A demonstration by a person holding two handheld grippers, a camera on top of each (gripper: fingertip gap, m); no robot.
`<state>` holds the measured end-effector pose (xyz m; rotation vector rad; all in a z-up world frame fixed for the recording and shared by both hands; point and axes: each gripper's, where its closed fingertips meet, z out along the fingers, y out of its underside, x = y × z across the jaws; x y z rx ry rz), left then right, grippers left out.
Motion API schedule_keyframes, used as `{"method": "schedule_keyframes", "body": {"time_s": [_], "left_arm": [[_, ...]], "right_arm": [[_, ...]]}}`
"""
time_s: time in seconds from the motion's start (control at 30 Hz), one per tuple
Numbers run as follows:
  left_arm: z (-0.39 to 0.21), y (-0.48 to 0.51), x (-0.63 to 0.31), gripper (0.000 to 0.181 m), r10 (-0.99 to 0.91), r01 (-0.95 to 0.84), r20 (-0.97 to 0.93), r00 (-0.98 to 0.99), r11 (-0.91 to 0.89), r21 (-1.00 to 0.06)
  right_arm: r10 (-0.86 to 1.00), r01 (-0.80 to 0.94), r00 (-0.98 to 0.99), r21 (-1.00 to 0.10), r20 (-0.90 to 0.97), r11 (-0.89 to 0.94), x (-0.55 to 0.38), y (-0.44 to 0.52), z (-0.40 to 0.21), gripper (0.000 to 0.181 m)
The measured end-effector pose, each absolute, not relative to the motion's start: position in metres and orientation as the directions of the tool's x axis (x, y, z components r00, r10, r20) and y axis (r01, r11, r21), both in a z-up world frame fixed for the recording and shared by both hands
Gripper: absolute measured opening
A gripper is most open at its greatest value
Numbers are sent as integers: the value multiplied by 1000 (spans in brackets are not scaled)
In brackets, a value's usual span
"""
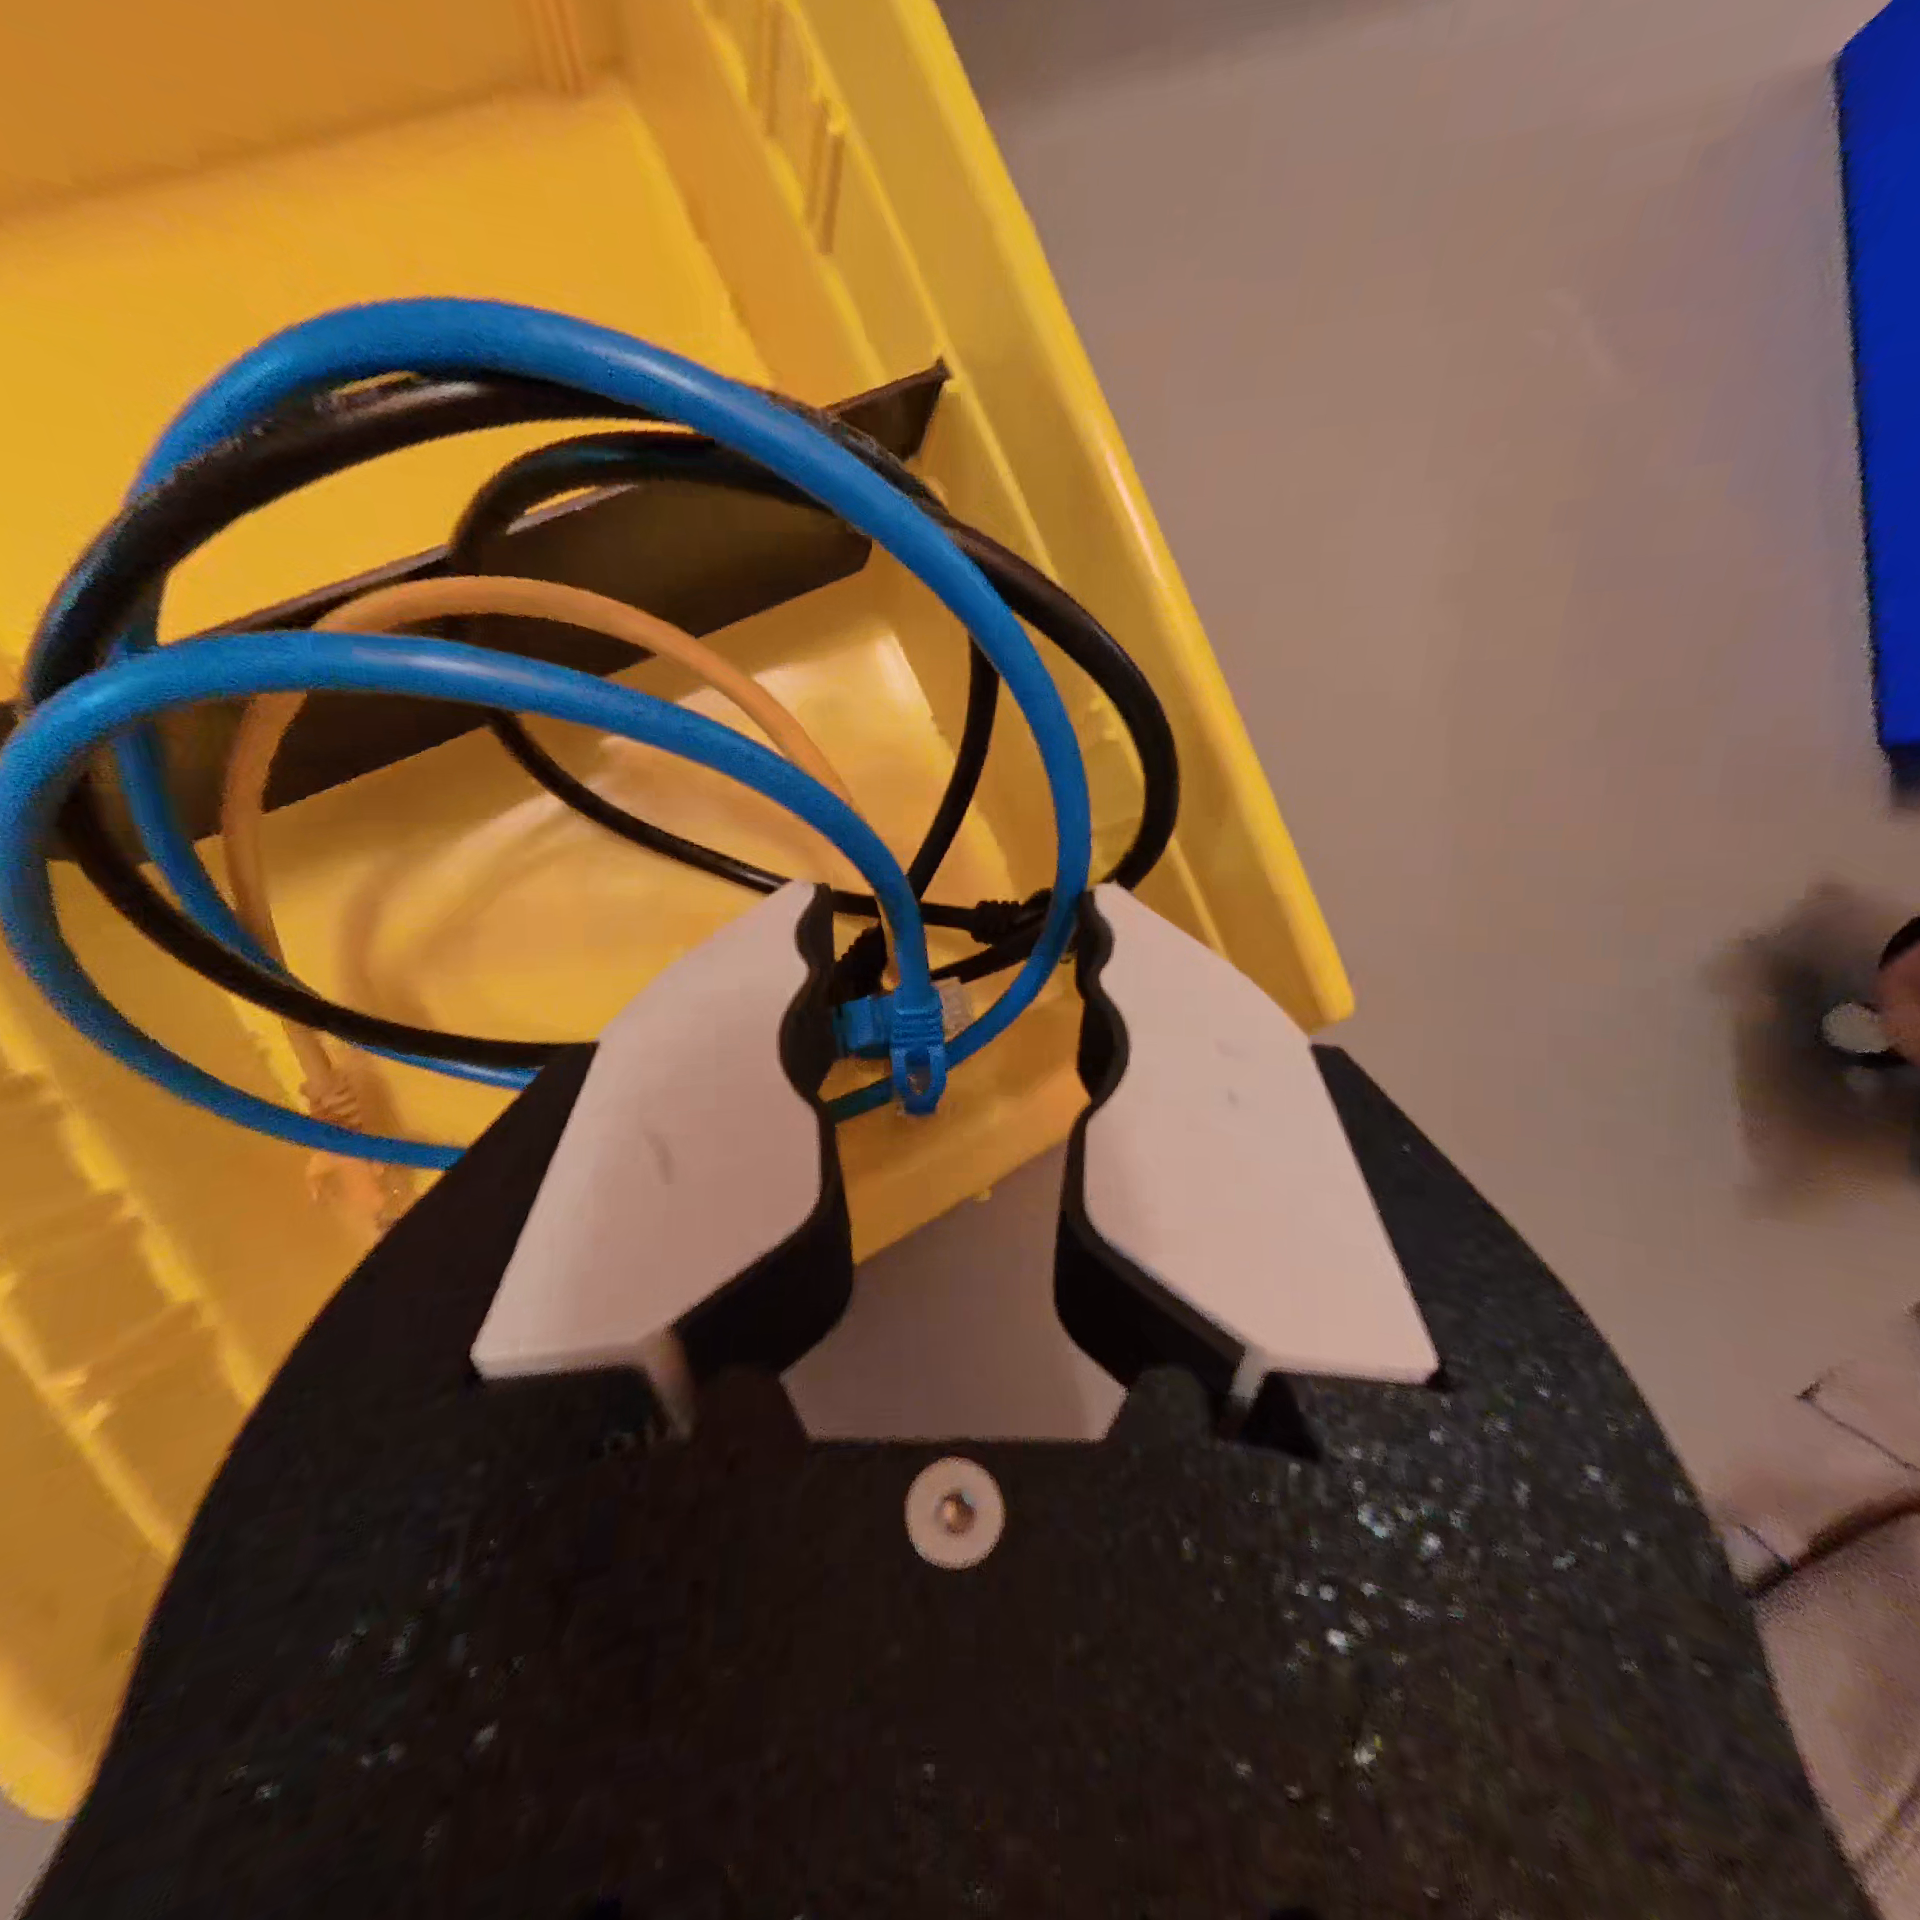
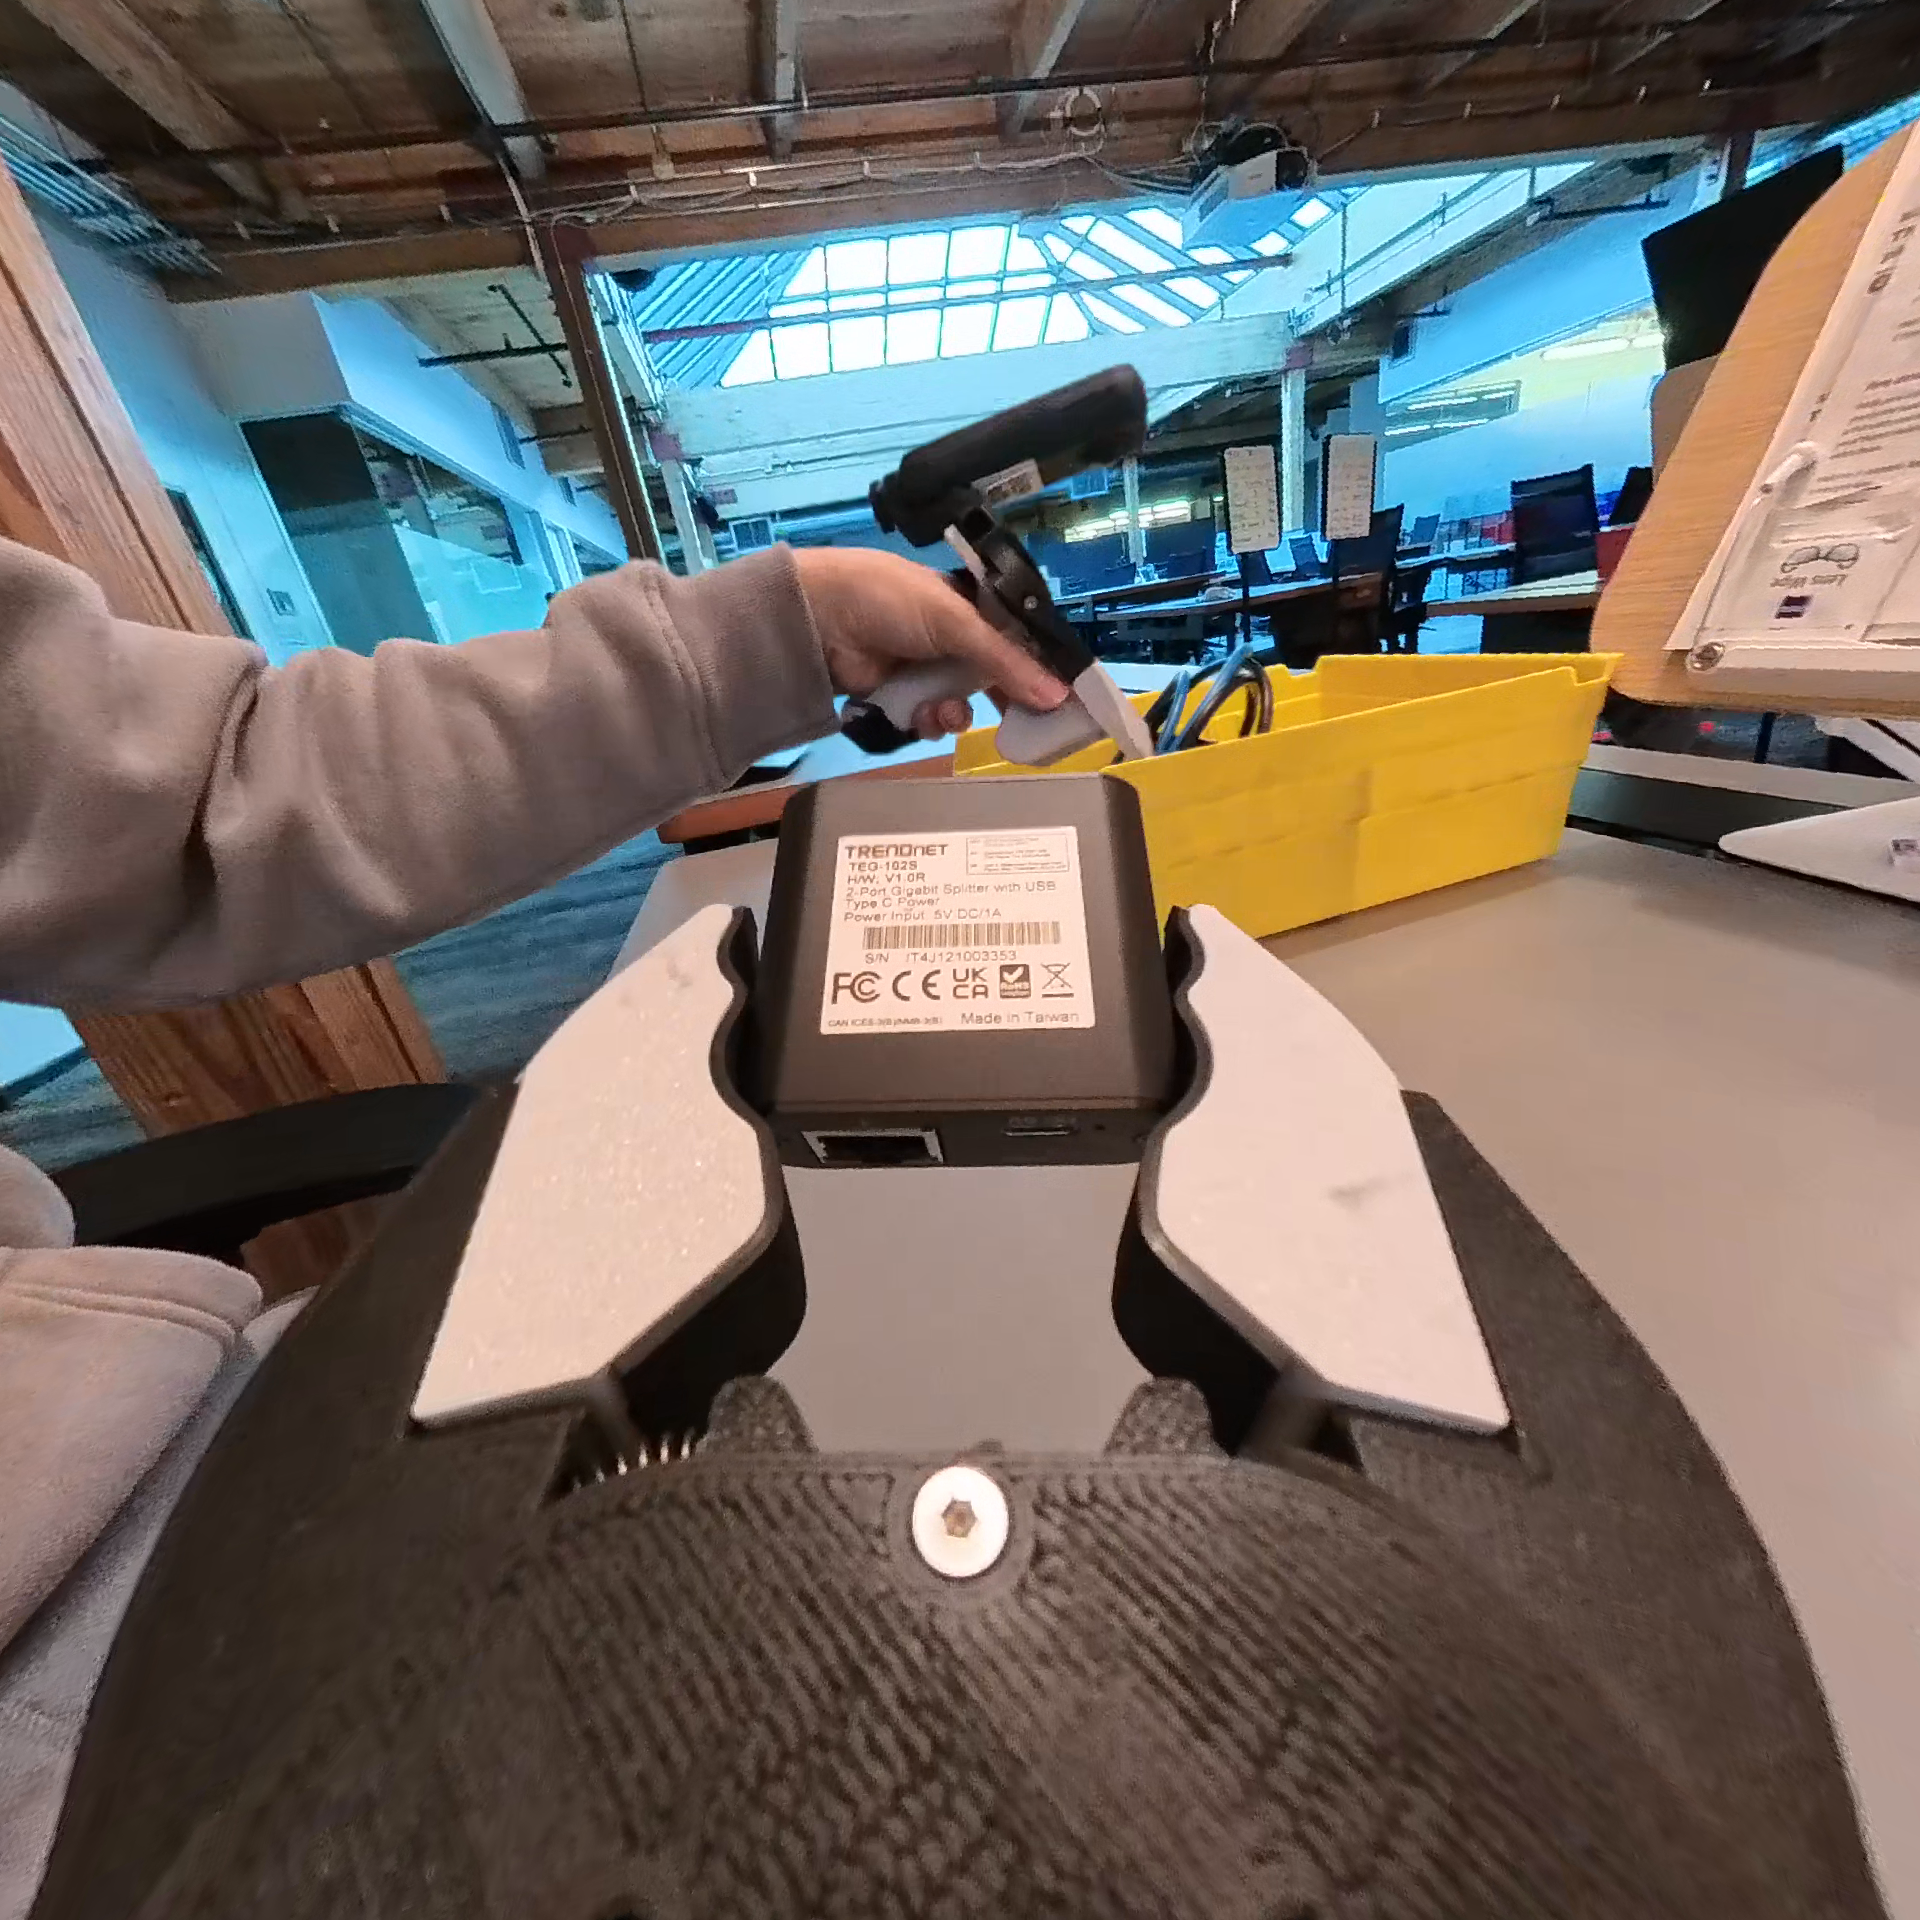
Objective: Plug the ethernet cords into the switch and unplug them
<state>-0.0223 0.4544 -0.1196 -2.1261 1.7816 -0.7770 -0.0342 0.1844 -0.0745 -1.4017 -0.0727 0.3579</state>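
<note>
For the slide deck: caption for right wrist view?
Right gripper clamps the black switch, label side up, above the grey table.

A pale grey table (image 2: 1558, 1091). A yellow plastic bin (image 2: 1382, 790) rests on it. A white stand base (image 2: 1829, 847) sits beside the bin.

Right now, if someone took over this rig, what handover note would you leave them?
Right tool: shut on the black switch, label side up, held above the grey table; its visible port is empty.
Left tool: open, over the yellow bin, fingers either side of a blue cord's plug.
Blue, black and yellow cords lie coiled in the bin.
Done: switch picked up.
Left: grab a cord, plug, unplug.
</note>
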Motion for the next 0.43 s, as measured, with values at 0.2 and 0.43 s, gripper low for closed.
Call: {"method": "schedule_keyframes", "body": {"time_s": [0.2, 0.43], "left_arm": [[-113, 454, -28, 44, -991, -834, 120, 63, -118, -538], [-134, 442, -25, 19, -999, -848, 37, -5, -15, -530]], "right_arm": [[301, -193, 942, -974, -149, 122, -37, 184, -75, 76], [301, -208, 940, -969, -160, 132, -35, 183, -73, 76]]}}
